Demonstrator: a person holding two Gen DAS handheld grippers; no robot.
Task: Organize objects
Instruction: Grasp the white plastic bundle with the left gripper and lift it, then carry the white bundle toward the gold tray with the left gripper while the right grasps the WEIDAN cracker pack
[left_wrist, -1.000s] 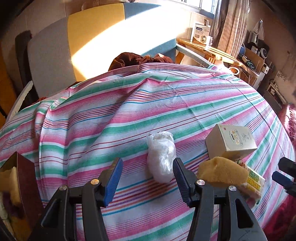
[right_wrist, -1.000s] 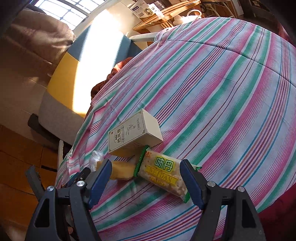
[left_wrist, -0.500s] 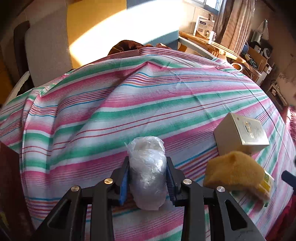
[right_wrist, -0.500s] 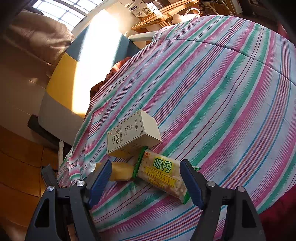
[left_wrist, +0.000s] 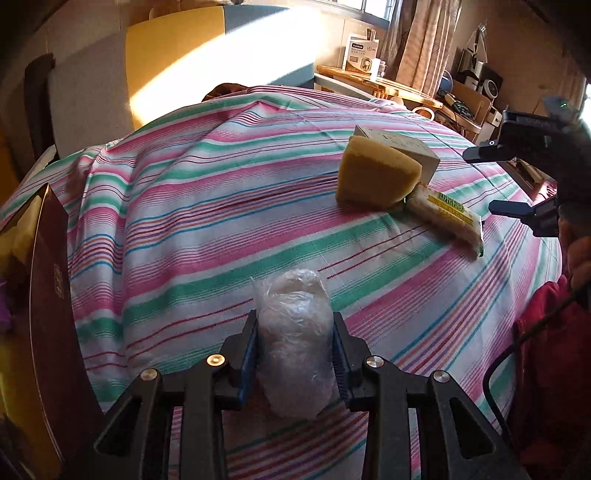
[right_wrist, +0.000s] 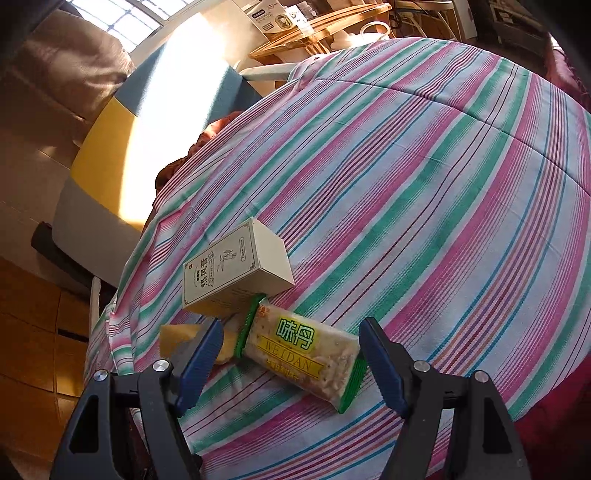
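Observation:
My left gripper (left_wrist: 295, 332) is shut on a clear plastic-wrapped bundle (left_wrist: 293, 339) and holds it over the striped cloth (left_wrist: 207, 221). A yellow sponge (left_wrist: 376, 175), a cream box (left_wrist: 410, 149) and a green-edged cracker pack (left_wrist: 447, 214) lie together at the right. My right gripper (right_wrist: 291, 350) is open, its fingers on either side of the cracker pack (right_wrist: 301, 354), not touching it. The cream box (right_wrist: 236, 273) sits just beyond, the sponge (right_wrist: 181, 338) partly hidden behind the left finger. The right gripper also shows at the right edge of the left wrist view (left_wrist: 513, 181).
A dark red box (left_wrist: 48, 295) stands open at the left edge of the striped table. A yellow and grey chair back (left_wrist: 147, 70) is behind it. A cluttered wooden shelf (left_wrist: 388, 79) stands at the back right. Red cloth (left_wrist: 550, 362) hangs at the right.
My left gripper closed on the plastic-wrapped bundle, then lifted and pulled back with it. The right gripper stayed open around the cracker pack and moved slightly closer.

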